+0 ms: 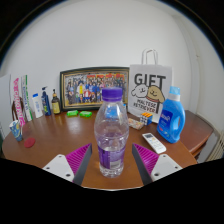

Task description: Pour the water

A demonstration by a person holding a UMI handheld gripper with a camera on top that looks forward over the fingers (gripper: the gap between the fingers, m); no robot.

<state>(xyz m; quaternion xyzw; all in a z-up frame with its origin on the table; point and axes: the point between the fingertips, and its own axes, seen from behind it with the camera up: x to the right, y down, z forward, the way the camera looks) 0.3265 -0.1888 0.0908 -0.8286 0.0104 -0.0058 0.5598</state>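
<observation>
- far left, by the wall: cluster of small bottles [40, 103] standing on the wooden table [50, 150], one with a dark blue body; a pink-red item stands further left, can't ID it
- small red object [29, 143] lying on the table ahead of the left finger
- framed photo [93, 87] upright against the wall, two green items [79, 113] on the table just in front of it
- water bottle [111, 132] with purple cap, clear, upright on the table, sits between the two fingers, centre
- gripper [112, 163]: spread apart, not clamped; pink pads [80, 158] flank the bottle with a visible gap at either side
- white gift bag [148, 88] with "GIFT" print, behind and right of the bottle
- white remote-like object [153, 142] flat on the table just beyond the right finger
- blue detergent jug [171, 116] right of the bag, upright
</observation>
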